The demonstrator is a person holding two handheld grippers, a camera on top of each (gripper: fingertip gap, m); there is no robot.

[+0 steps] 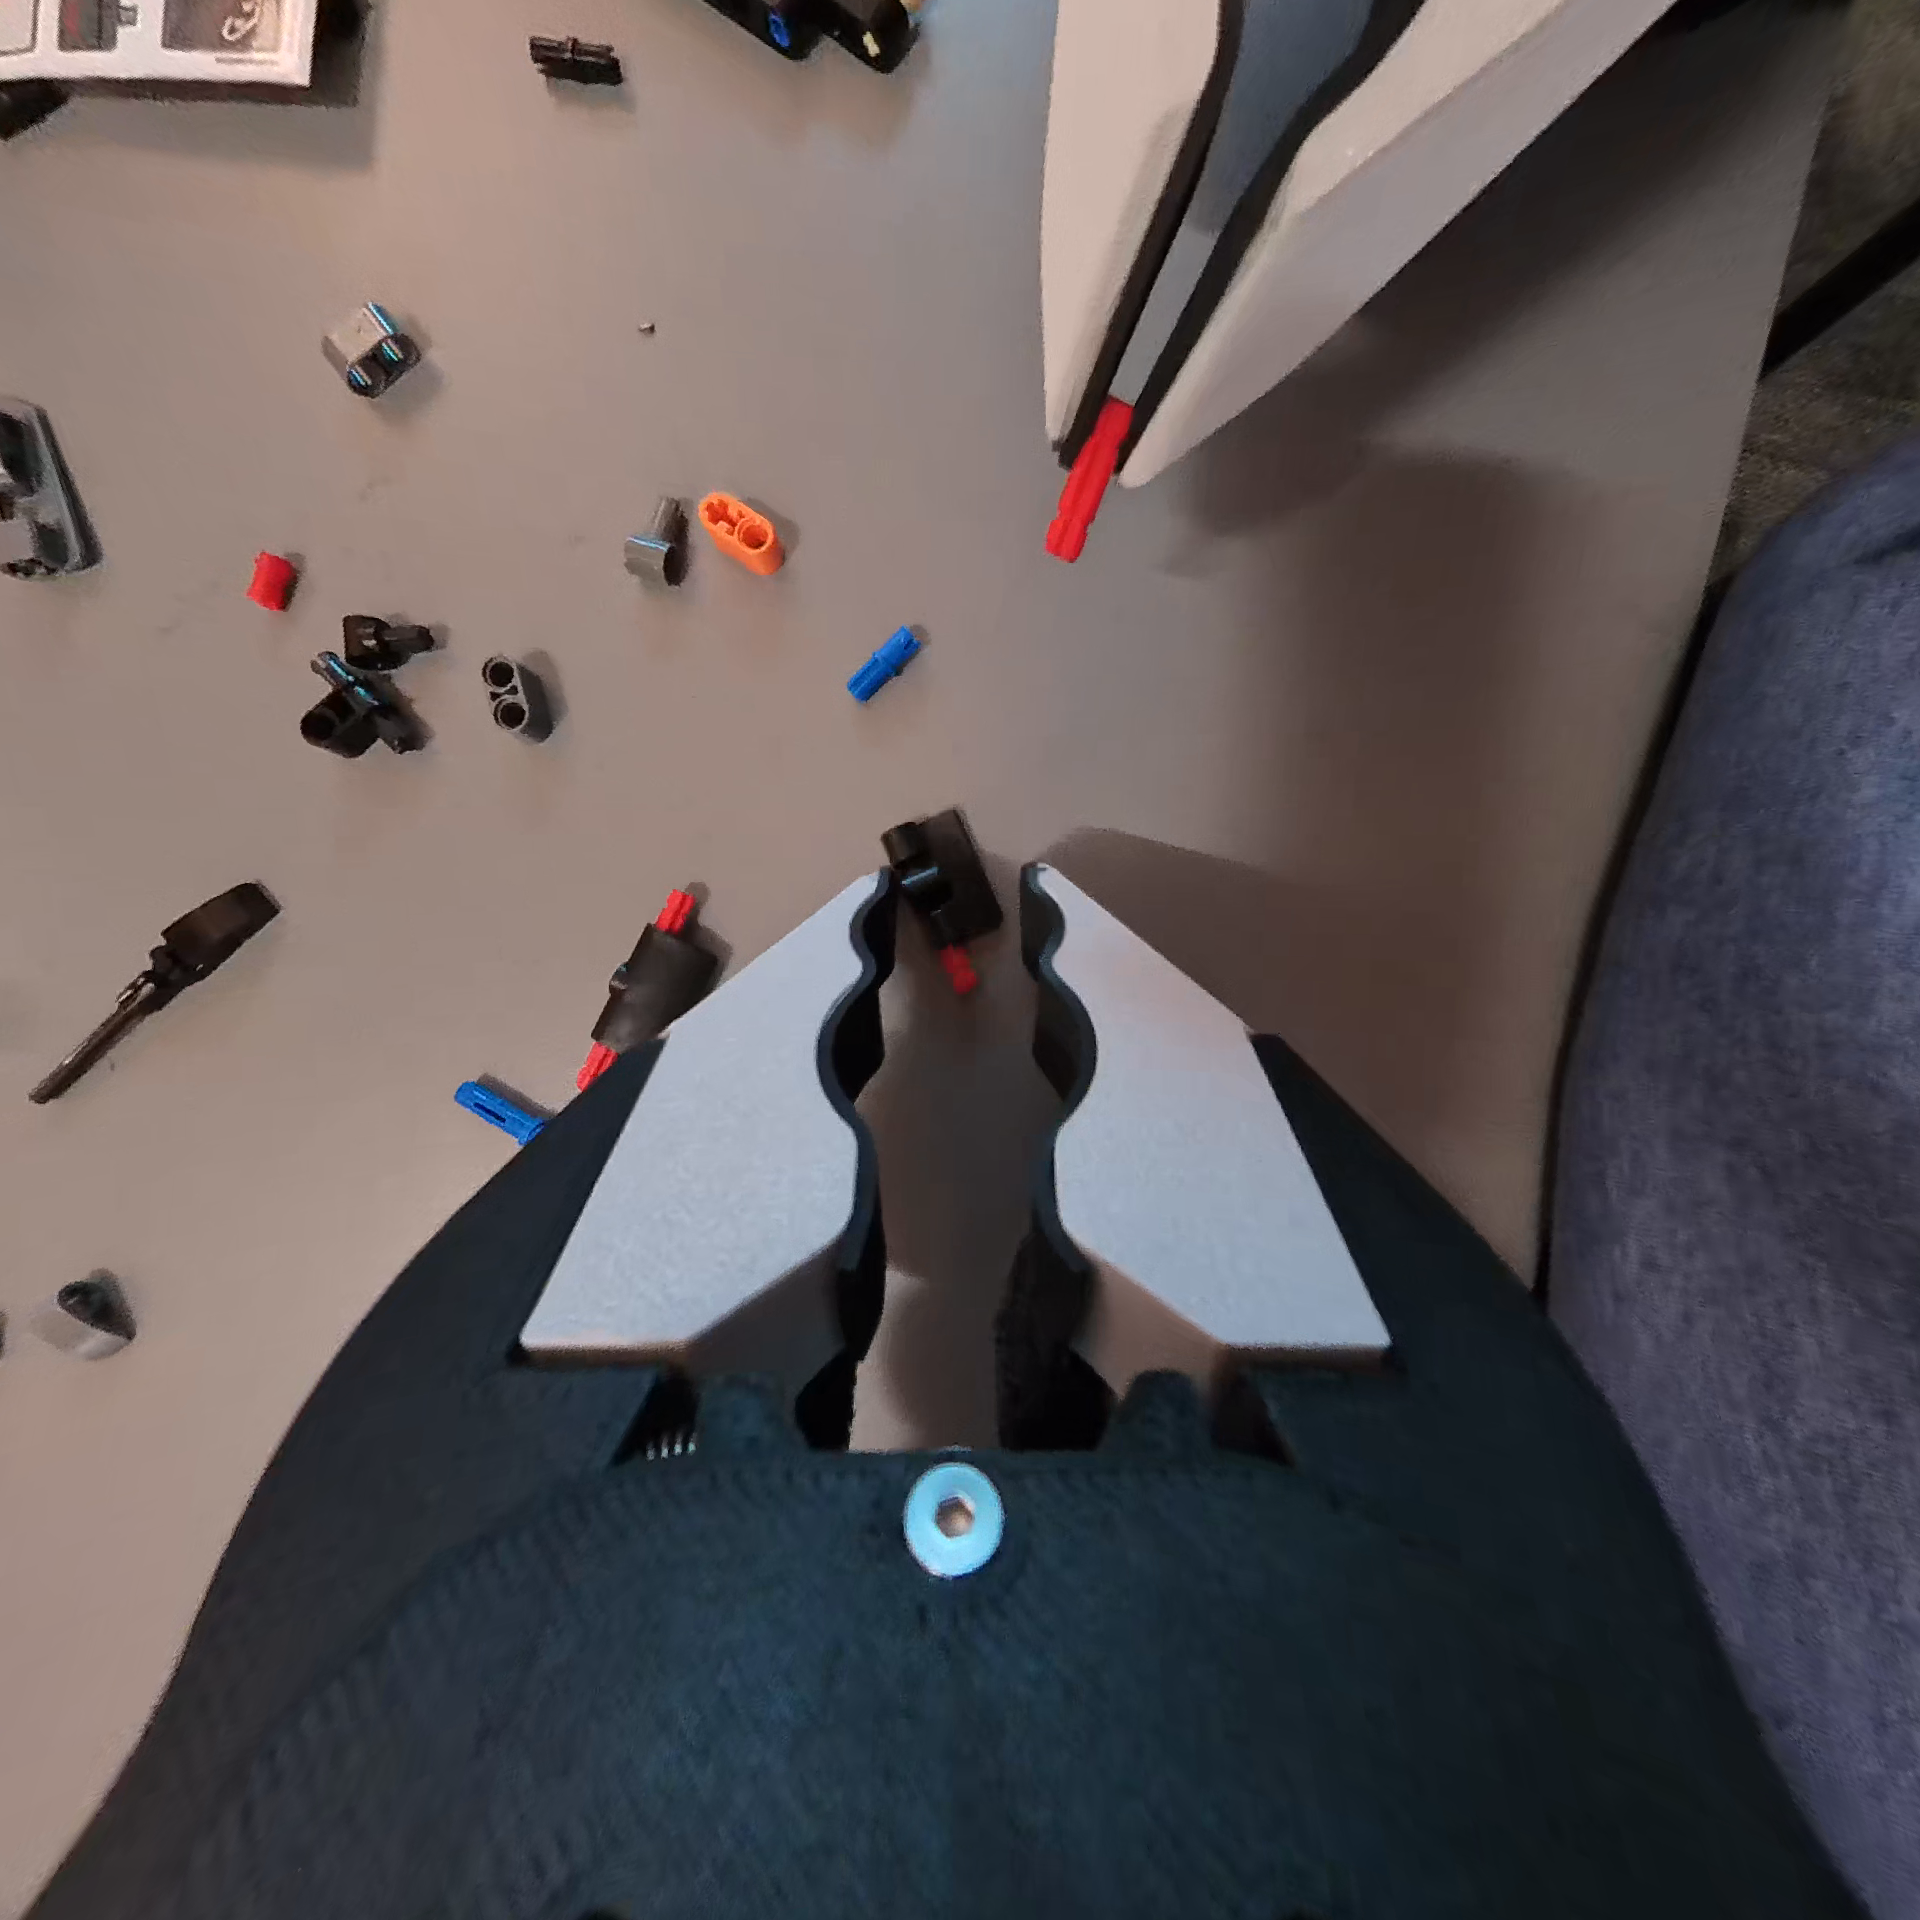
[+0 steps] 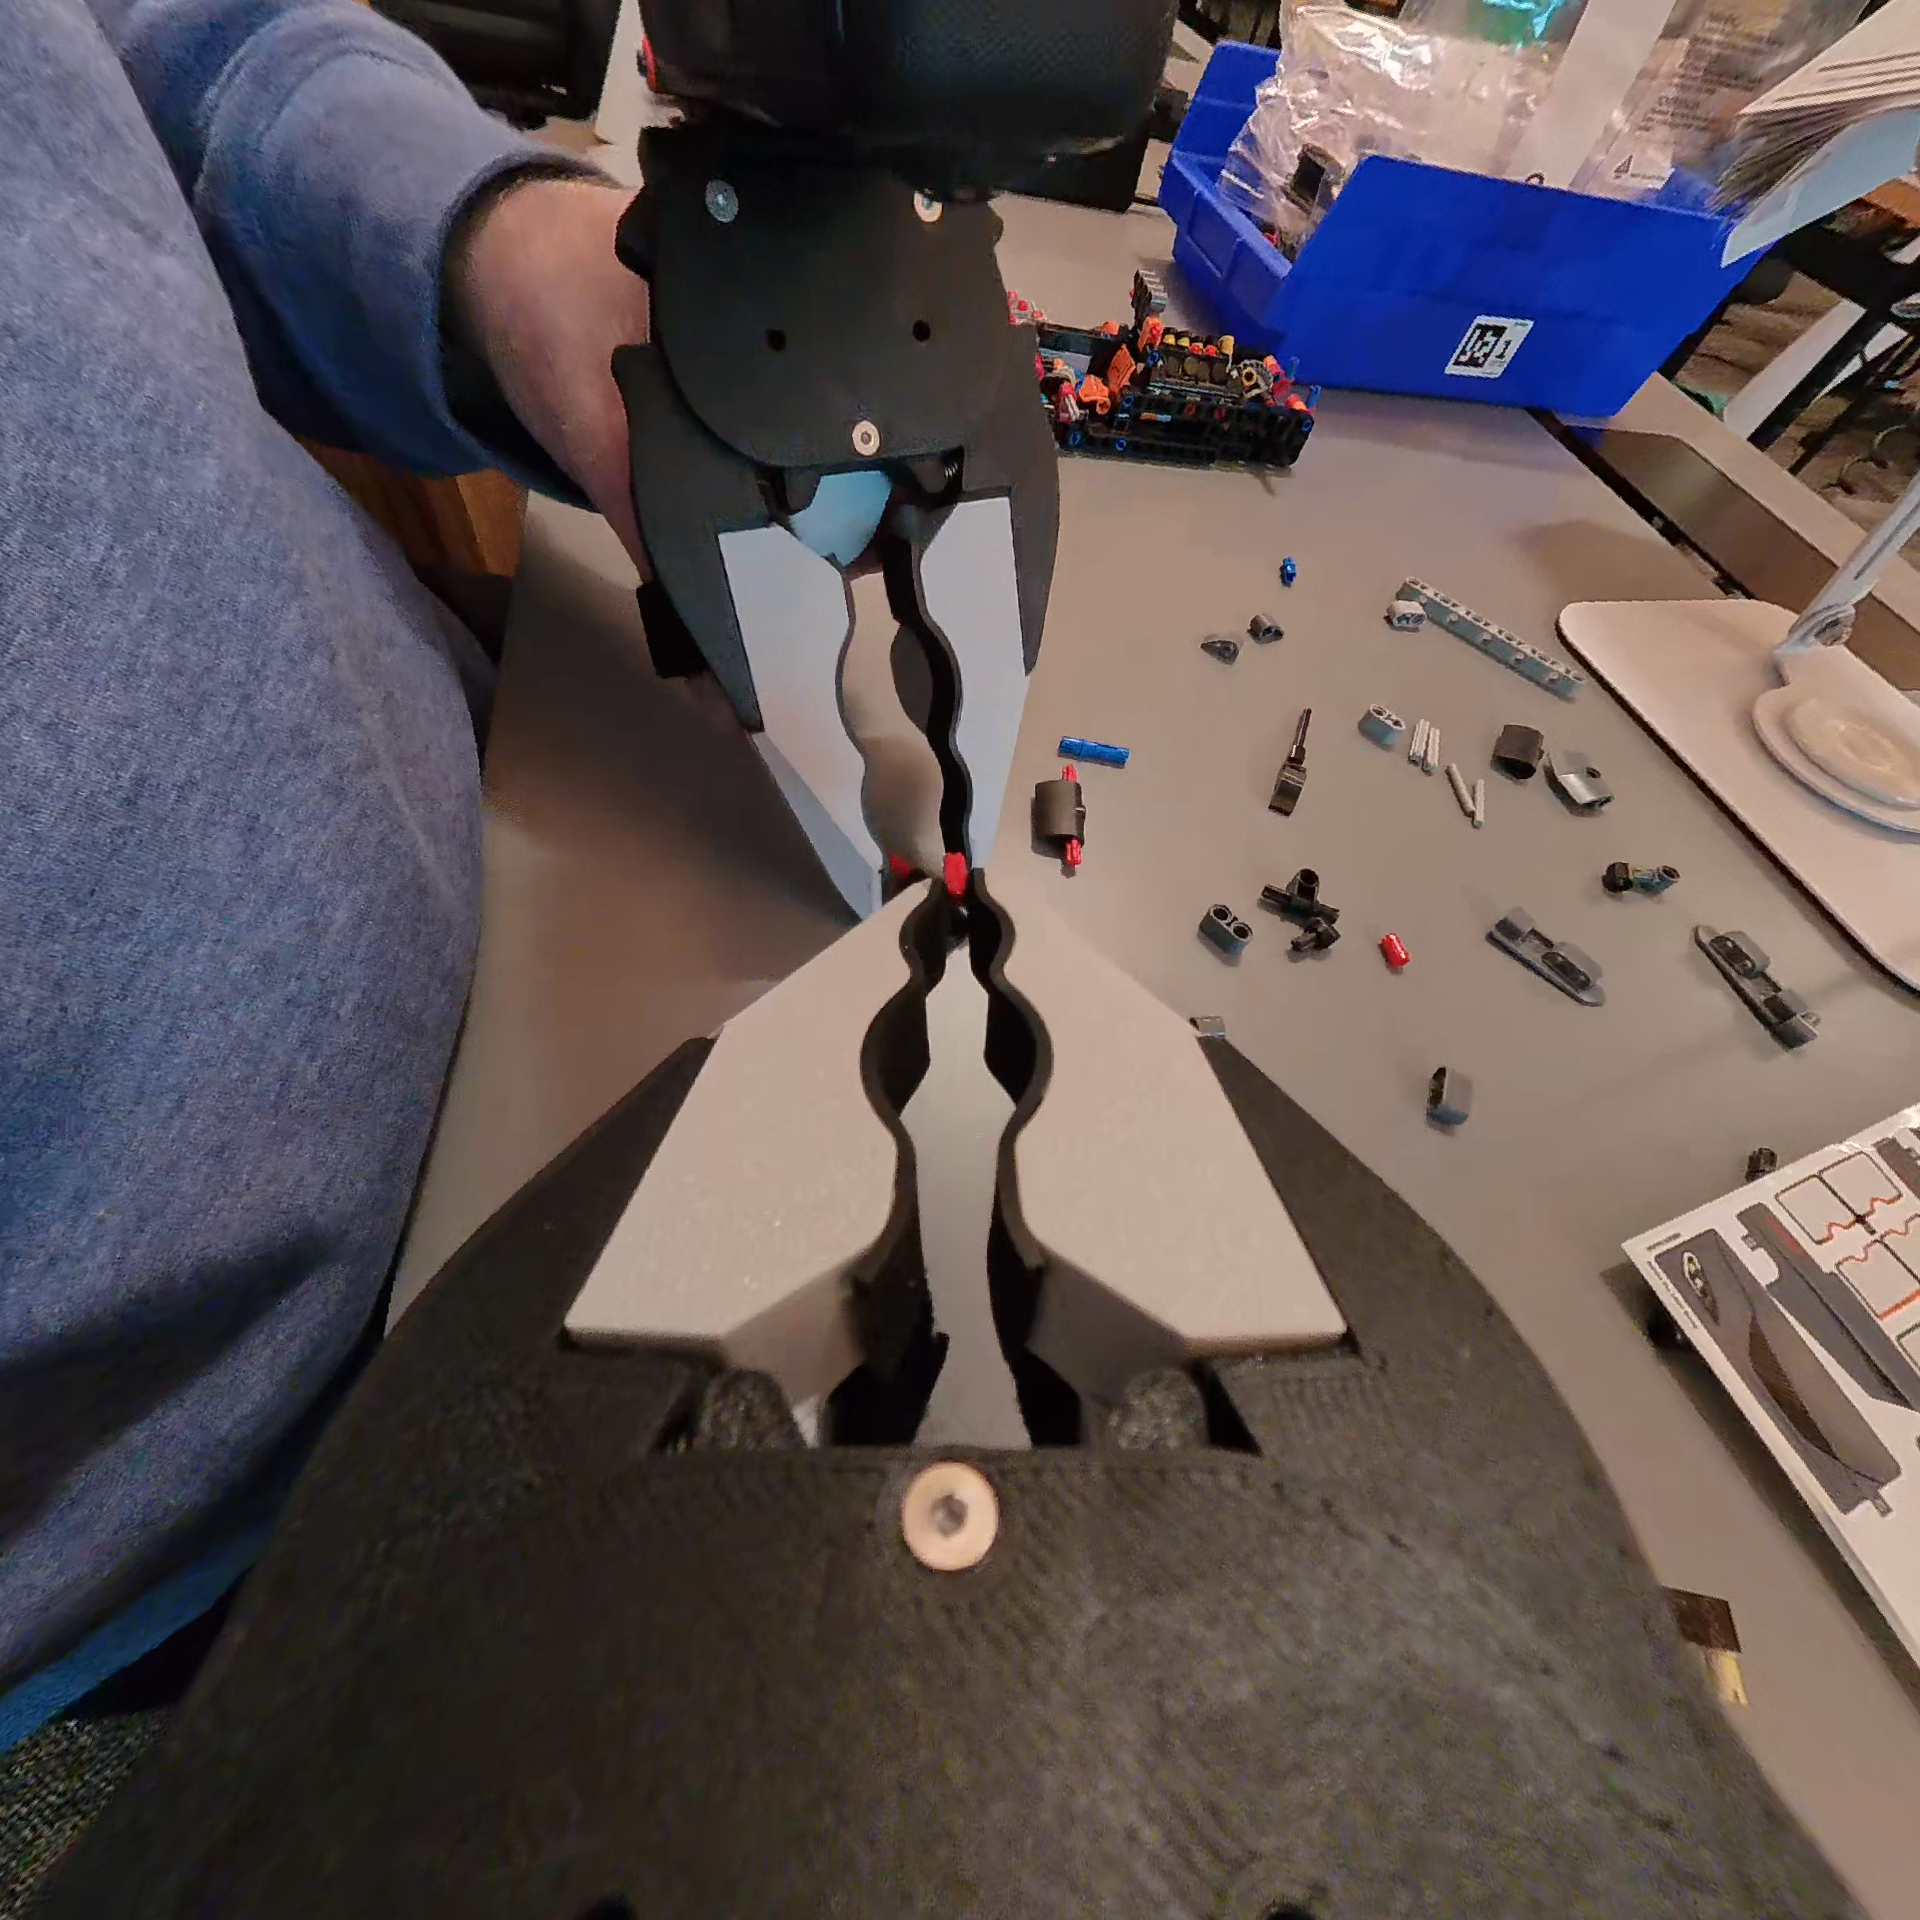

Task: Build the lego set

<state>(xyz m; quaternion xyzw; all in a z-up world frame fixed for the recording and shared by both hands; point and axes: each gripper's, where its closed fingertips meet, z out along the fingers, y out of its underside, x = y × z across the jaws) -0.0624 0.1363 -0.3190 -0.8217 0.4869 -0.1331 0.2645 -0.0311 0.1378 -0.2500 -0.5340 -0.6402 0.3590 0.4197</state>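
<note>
My left gripper (image 1: 956, 883) is open, low over the grey table (image 1: 1195, 675). A small black connector with a red pin (image 1: 940, 894) lies between its fingertips, close to the left one. My right gripper (image 1: 1091, 457) is shut on a red axle pin (image 1: 1081, 499), which sticks out of its tips above the table, ahead and right of the left gripper. In the right wrist view the right gripper (image 2: 948, 914) holds the red pin (image 2: 953, 876), tip to tip with the left gripper (image 2: 914, 873), which points down.
Loose parts are scattered left: an orange connector (image 1: 740, 532), a blue pin (image 1: 883, 663), black and grey pieces. A partly built model (image 2: 1174, 395) and a blue bin (image 2: 1455, 281) stand behind. A sticker sheet (image 2: 1818, 1299) lies right. A person's blue sleeve (image 2: 208, 727) is close. The tips of one gripper are about 8 cm away from the tips of the other. The partly built model (image 2: 1174, 395) lies around 30 cm away from my left fingertips.
</note>
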